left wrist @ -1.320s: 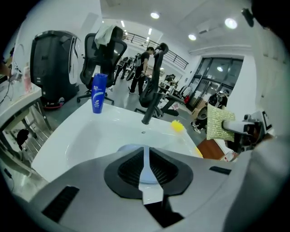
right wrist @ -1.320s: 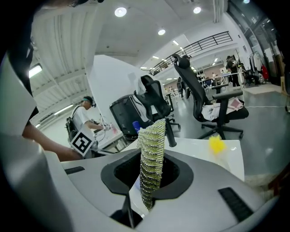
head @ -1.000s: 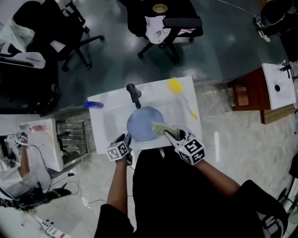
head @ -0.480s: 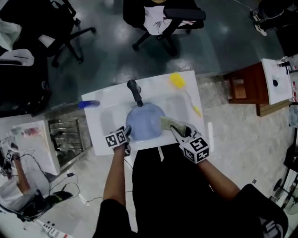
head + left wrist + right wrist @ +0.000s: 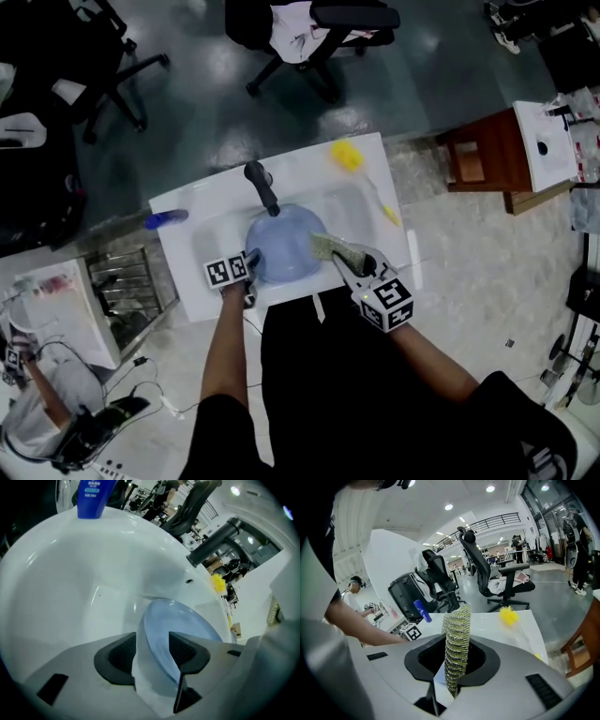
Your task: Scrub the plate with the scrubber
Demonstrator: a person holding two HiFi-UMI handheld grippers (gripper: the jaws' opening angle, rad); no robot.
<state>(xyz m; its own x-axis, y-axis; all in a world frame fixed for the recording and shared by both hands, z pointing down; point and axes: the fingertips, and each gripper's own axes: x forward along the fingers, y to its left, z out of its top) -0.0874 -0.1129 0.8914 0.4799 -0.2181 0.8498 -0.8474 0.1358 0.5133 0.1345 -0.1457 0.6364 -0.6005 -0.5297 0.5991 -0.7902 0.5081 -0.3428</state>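
A pale blue plate [image 5: 286,246] leans in the white sink [image 5: 187,262] under the black faucet [image 5: 262,187]. My left gripper [image 5: 251,272] is at the plate's near-left rim. In the left gripper view the plate [image 5: 176,625] stands on edge between the jaws of the left gripper [image 5: 152,651], which are opening, and I see no firm press on it. My right gripper [image 5: 339,261] is shut on a green-gold mesh scrubber [image 5: 330,248] at the plate's right rim. The scrubber [image 5: 457,644] sticks up out of the right gripper [image 5: 457,660].
A yellow long-handled brush [image 5: 349,157] lies on the sink's far right ledge, and a blue bottle [image 5: 167,219] lies on the left ledge. Office chairs stand beyond the sink. A metal rack is at the left, a brown stool at the right.
My left gripper has moved in along the plate's near-left rim. The right gripper keeps the scrubber at the plate's right rim. The head camera has drifted, shifting the sink in the frame.
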